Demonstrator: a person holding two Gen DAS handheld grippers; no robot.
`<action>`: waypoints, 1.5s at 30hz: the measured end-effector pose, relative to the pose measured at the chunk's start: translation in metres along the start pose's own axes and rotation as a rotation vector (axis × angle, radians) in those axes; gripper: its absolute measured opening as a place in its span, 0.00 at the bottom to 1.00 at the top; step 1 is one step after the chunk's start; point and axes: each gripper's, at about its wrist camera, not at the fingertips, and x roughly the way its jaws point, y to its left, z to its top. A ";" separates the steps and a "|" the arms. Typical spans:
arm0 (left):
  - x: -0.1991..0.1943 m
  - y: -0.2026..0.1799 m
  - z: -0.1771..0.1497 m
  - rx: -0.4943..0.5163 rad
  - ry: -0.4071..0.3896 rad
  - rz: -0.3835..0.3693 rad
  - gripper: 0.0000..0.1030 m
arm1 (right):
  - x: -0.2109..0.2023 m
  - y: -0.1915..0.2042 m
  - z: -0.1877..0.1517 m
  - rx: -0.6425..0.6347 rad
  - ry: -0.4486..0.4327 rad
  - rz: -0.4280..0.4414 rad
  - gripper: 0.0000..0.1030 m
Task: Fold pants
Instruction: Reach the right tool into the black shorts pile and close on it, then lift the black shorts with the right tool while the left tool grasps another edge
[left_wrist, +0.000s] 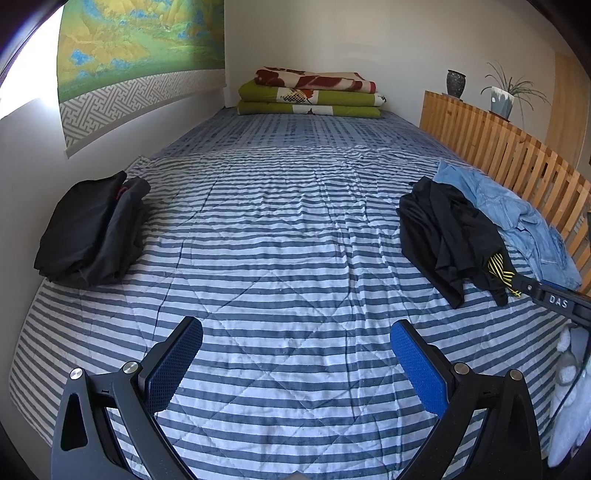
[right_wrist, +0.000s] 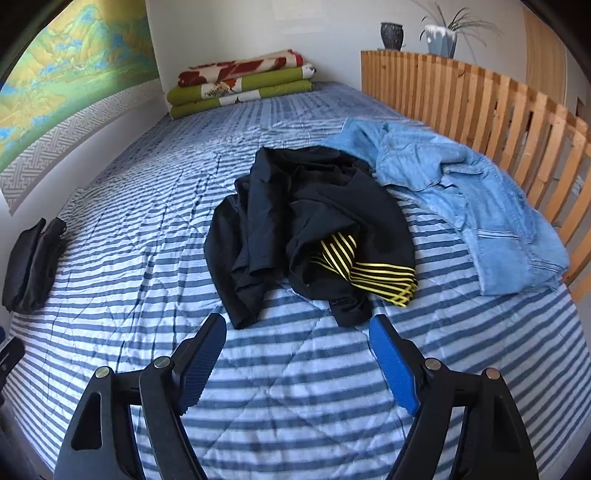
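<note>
Ahead of your right tongs (right_wrist: 297, 363) — gaping, empty, like the left tongs (left_wrist: 297, 363) — lie crumpled black pants (right_wrist: 295, 225); pinch the striped waistband (right_wrist: 373, 273), drag them onto bare bed (right_wrist: 295, 406).

So the black pants (right_wrist: 295, 221) are just a crumpled heap on the striped bed (right_wrist: 295, 369), yellow-striped waistband (right_wrist: 369, 273) poking out. Light blue jeans (right_wrist: 472, 199) are rumpled just beside them, against the wooden slat rail (right_wrist: 480, 110). Another black pair (left_wrist: 92, 229) sits folded well apart.
</note>
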 end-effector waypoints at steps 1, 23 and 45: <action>0.001 0.002 0.000 -0.003 0.000 0.001 1.00 | 0.012 -0.002 0.008 0.007 0.027 0.005 0.74; 0.033 0.042 0.000 -0.074 0.051 0.025 1.00 | 0.064 0.001 0.039 0.044 0.068 0.043 0.03; 0.002 0.021 -0.020 0.063 0.006 -0.035 1.00 | -0.102 0.086 -0.134 -0.253 0.079 0.363 0.30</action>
